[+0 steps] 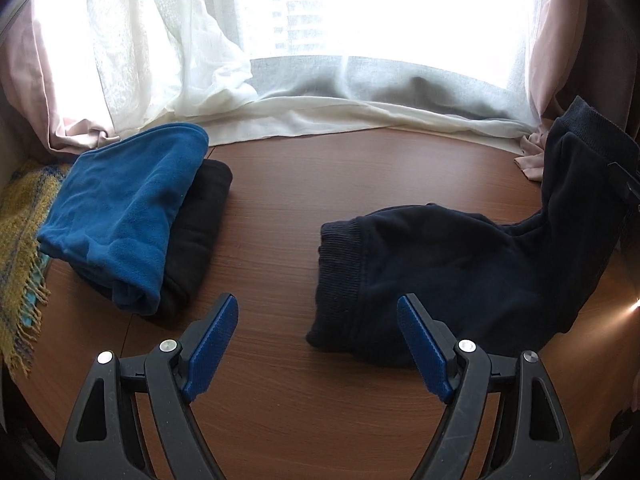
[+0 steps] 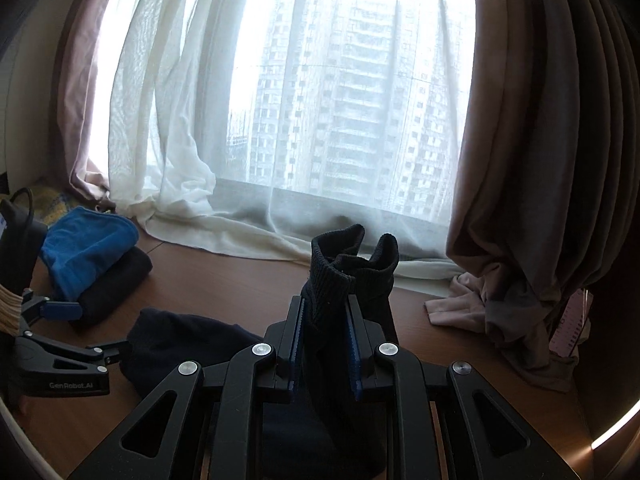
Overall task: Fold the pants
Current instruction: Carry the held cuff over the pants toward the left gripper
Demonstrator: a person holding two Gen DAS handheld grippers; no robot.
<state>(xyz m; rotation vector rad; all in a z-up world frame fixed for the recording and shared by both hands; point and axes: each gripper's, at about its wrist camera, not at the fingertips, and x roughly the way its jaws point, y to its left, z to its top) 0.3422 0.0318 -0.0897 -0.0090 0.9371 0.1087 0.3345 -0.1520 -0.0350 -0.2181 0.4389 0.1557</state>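
Closest to my right camera, my right gripper is squeezed tight on the ribbed cuff of the dark pants, lifting that end up. My left gripper has its blue pads spread wide, holding nothing. It hangs over the brown table, and the other cuff lies flat near the pad at 3 o'clock. At 10 o'clock sits a stack with a blue cloth on top. I think the fold is just starting. Next, my left fingers should pinch that flat cuff.
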